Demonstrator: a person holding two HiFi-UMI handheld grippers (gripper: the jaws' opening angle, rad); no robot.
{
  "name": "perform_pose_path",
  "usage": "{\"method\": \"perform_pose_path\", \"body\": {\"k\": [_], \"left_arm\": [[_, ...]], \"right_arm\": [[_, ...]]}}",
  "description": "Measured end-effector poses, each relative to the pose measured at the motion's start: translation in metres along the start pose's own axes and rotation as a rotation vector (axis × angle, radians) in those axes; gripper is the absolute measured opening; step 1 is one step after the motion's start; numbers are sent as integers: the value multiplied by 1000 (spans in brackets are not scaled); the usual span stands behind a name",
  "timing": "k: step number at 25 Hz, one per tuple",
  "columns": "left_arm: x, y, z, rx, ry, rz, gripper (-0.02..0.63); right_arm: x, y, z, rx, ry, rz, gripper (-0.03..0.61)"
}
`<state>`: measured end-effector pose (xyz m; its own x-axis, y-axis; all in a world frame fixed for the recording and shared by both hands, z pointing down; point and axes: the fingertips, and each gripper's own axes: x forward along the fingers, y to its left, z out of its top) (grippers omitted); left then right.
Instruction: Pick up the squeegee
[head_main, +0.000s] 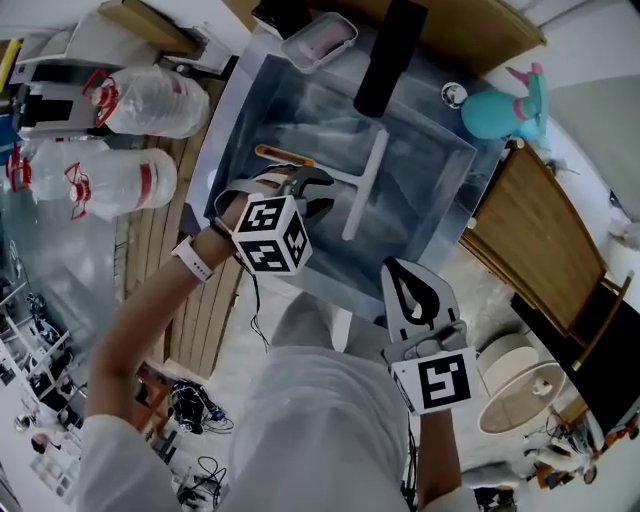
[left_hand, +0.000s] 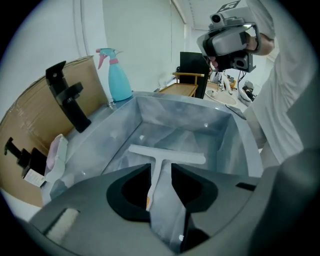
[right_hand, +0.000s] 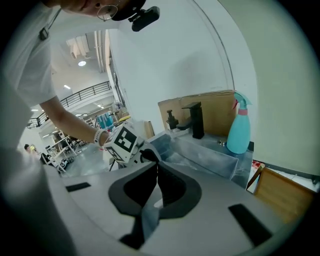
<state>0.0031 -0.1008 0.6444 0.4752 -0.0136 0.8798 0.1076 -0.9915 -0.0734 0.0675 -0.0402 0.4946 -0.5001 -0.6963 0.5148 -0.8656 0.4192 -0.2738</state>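
A white T-shaped squeegee (head_main: 365, 185) with an orange end to its handle lies flat on the bottom of the grey sink (head_main: 238, 110). My left gripper (head_main: 314, 192) hangs inside the sink over the handle, pointing steeply down. In the left gripper view its jaws stand open around the handle of the squeegee (left_hand: 165, 155), and the pads do not press on it. My right gripper (head_main: 405, 275) sits outside the sink's near rim with its jaws shut and nothing in them; in its own view the right gripper (right_hand: 157, 169) looks towards the left gripper's marker cube (right_hand: 124, 141).
A black faucet (head_main: 390, 55) stands at the sink's far rim, with a teal spray bottle (head_main: 500, 108) to its right and a tray holding a pink sponge (head_main: 320, 40) to its left. Large plastic water bottles (head_main: 140, 100) lie at the left. A wooden board (head_main: 540, 230) is at the right.
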Motion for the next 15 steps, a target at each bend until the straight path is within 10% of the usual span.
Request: {"method": "perform_pose_path", "body": {"k": [15], "left_arm": [[87, 5, -13, 111, 46, -131, 132]], "right_arm": [[6, -22, -22, 36, 54, -23, 6]]}}
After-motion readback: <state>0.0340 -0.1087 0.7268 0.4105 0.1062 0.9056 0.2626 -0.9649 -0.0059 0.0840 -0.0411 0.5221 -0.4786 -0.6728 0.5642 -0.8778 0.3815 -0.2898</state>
